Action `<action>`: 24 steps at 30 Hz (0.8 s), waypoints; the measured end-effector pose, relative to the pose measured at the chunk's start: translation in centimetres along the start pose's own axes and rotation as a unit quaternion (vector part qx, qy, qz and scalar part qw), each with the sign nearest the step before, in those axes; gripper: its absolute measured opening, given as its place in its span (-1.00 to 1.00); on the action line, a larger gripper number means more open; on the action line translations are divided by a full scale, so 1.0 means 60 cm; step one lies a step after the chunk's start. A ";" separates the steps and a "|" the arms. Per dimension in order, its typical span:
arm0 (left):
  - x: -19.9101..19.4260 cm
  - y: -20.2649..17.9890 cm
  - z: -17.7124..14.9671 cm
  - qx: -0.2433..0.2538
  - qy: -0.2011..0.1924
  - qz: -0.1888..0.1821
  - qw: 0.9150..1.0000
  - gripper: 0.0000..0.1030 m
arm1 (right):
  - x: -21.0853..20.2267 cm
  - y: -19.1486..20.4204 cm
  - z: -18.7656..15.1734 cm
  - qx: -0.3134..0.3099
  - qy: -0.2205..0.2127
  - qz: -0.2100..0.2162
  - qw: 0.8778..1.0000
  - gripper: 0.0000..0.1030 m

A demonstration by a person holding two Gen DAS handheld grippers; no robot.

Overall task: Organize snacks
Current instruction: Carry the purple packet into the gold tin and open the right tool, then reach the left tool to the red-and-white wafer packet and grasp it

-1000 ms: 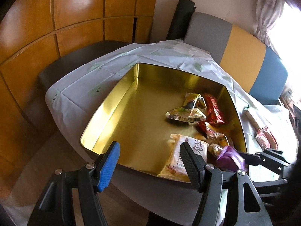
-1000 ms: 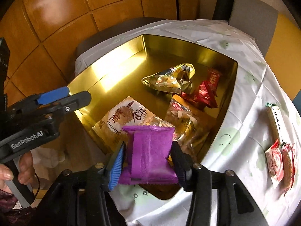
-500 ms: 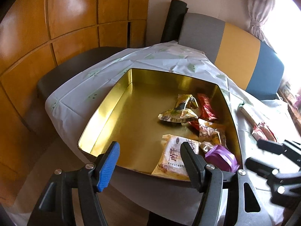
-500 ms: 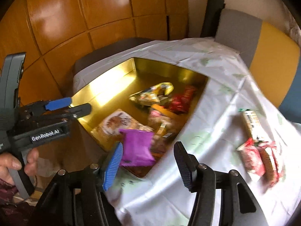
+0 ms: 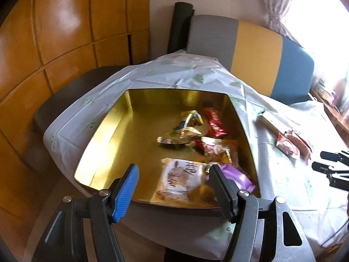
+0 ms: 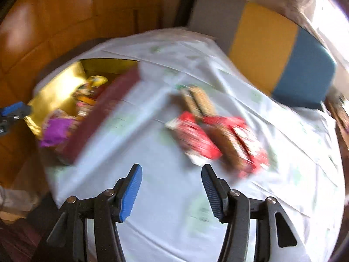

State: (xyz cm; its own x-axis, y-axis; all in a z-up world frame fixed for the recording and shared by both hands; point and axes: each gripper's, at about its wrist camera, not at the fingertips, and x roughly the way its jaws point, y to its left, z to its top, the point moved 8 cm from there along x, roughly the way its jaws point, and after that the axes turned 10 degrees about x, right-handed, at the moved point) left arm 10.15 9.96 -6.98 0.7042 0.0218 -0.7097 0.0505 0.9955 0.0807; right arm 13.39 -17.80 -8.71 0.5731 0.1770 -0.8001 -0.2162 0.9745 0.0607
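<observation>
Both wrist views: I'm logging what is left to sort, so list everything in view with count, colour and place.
Gold metal tray: one, gold, on the table's left part.
Purple snack packet: one, purple, tray's near right corner.
Beige printed snack packet: one, beige, near edge of the tray.
Gold foil packet: one, gold, tray's middle.
Red wrappers in the tray: at least two, red, right side.
Red packets on the cloth: about three, blurred, right of the tray.
Long tan packet: one, behind them.
White leaf-print tablecloth: one, covering the table.
Left gripper: open, empty.
Right gripper: open, empty.
</observation>
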 end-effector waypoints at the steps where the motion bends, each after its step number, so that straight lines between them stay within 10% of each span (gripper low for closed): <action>1: -0.001 -0.008 0.002 0.005 0.000 -0.003 1.000 0.31 | 0.001 -0.026 -0.004 0.009 0.002 -0.012 1.000 0.12; 13: -0.009 -0.094 0.021 0.062 -0.007 -0.032 0.998 0.31 | 0.022 -0.260 -0.051 0.171 0.035 -0.111 0.978 0.12; 24: -0.008 -0.196 0.039 0.115 -0.006 -0.078 0.990 0.31 | 0.017 -0.305 -0.041 0.252 0.025 -0.096 0.963 0.12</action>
State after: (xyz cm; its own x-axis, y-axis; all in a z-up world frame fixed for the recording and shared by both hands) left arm 10.85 -1.98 -5.94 0.6830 -0.1327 -0.7183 0.3177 0.9394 0.1286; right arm 16.00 -35.77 -12.08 0.5228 -0.0074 -0.8524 0.3083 0.9339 0.1810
